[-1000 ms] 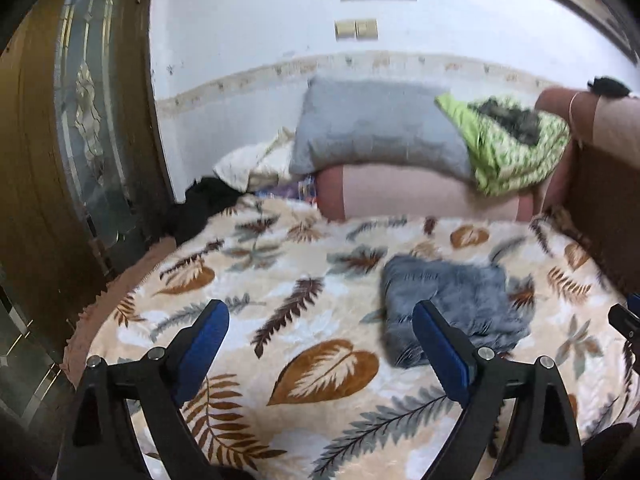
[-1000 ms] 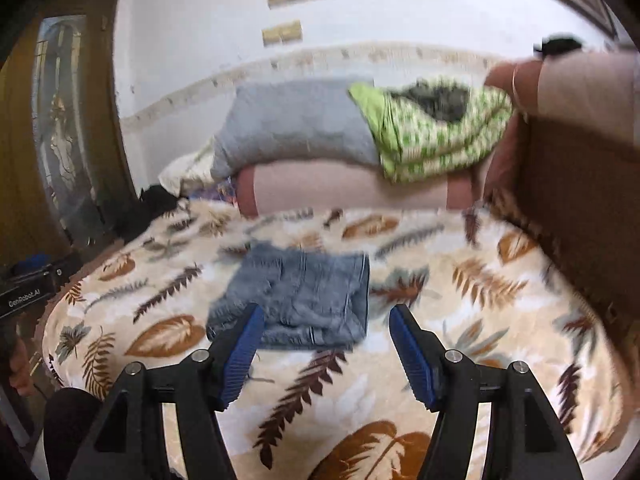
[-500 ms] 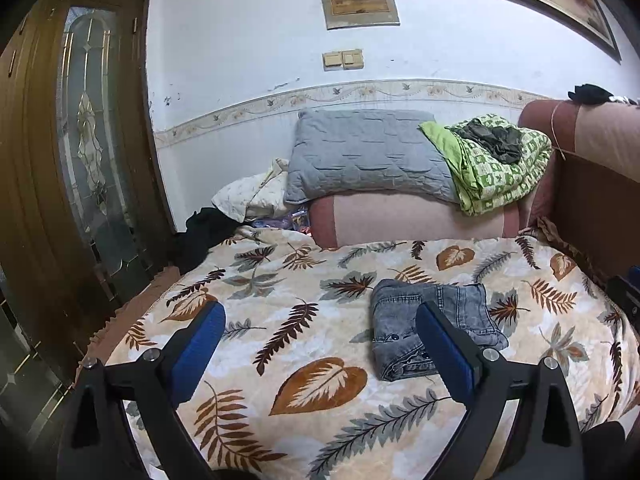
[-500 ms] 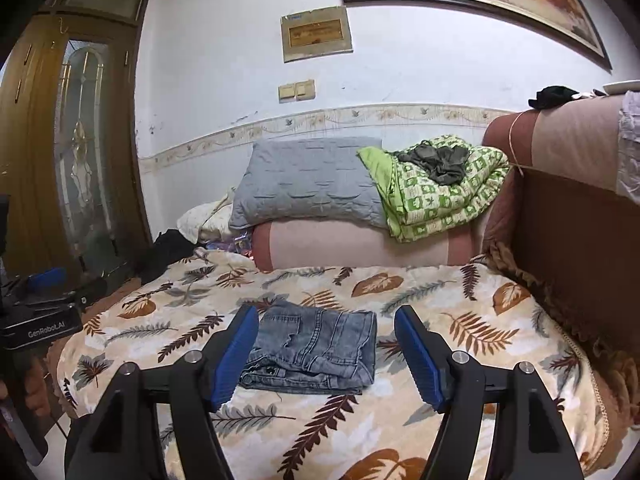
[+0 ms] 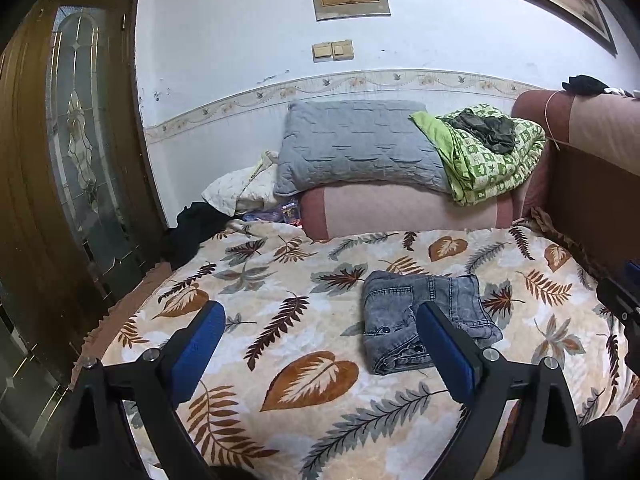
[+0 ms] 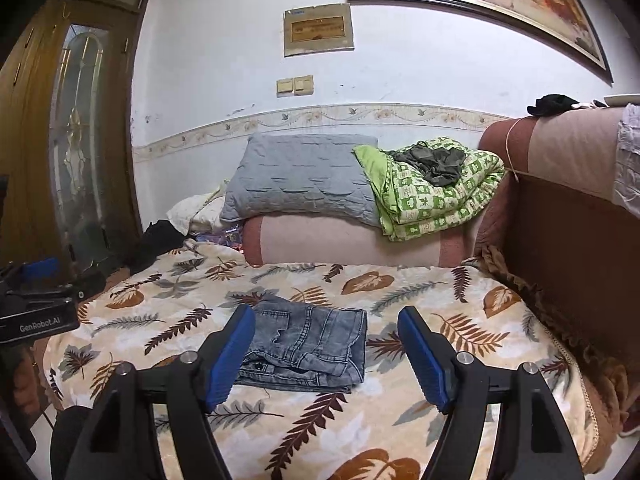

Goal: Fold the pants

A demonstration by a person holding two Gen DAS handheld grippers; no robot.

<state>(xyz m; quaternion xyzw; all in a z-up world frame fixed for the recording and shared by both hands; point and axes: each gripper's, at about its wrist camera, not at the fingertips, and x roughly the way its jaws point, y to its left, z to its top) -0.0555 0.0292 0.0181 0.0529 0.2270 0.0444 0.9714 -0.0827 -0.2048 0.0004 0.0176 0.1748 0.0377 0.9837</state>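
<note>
Grey washed denim, folded into a compact rectangle, lies on the leaf-patterned blanket (image 5: 312, 376) of the bed: these are the jeans (image 5: 424, 320), and in the left wrist view they sit past the right-hand finger of the left gripper (image 5: 320, 344), apart from it. A second ago the same jeans looked larger and smeared with motion; now they are sharp and sit farther off, more wall and the picture frame have come into view, so this gripper has drawn back and up. Its jaws stand wide with nothing between them. At the right edge of this view a dark part of the right gripper shows.

In the right wrist view the jeans (image 6: 308, 348) lie beyond the two blue pads of the right gripper (image 6: 326, 356), untouched, with the waistband button at the near left corner. The jaws here are a little wider than a second ago and hold nothing. Both tools having let go and pulled away, I judge the folding done, or at its last tidy.

Only the left view shows the bundle's open edge, with its stacked layers. Only the right view shows the other device, labelled GenRobot.AI (image 6: 38, 312), at the left, and the tidy outline of the fold.
</note>
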